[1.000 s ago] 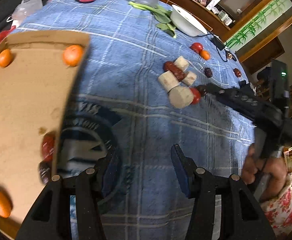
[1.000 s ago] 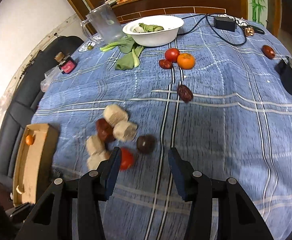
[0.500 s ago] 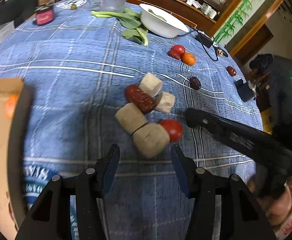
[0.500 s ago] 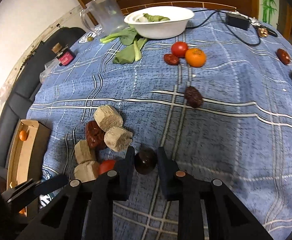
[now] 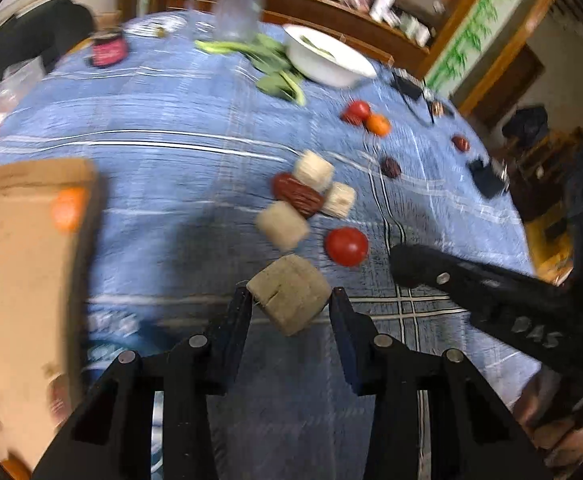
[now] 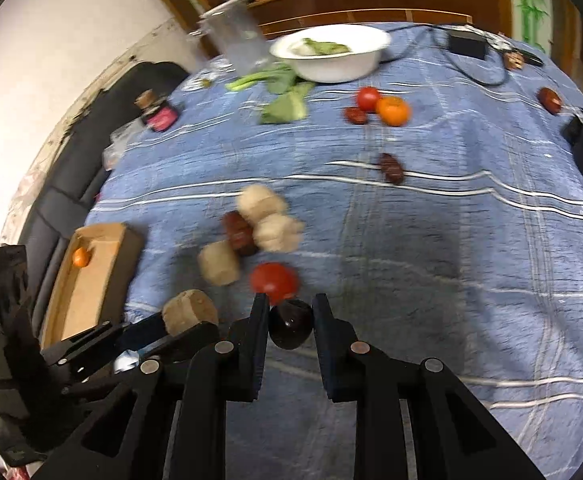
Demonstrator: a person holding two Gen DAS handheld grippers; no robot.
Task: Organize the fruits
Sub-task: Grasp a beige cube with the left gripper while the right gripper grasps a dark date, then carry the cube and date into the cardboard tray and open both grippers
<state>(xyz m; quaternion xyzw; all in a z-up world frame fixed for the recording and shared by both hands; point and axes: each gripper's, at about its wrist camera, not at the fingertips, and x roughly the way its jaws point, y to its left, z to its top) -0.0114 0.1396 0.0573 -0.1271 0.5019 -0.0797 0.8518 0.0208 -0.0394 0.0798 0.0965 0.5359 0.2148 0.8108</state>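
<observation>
The left gripper (image 5: 290,304) is closing its jaws on a tan chunk (image 5: 289,299); the right gripper (image 6: 290,322) already clamps a dark fruit (image 6: 290,323) — both just above the counter (image 6: 471,272), probably bound for the box (image 5: 23,280).

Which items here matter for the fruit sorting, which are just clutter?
Job: cardboard box, red tomato, orange, dark fruit in right gripper, beige chunk between left gripper's closing jaws.
Clutter: white bowl, greens, pitcher.
</observation>
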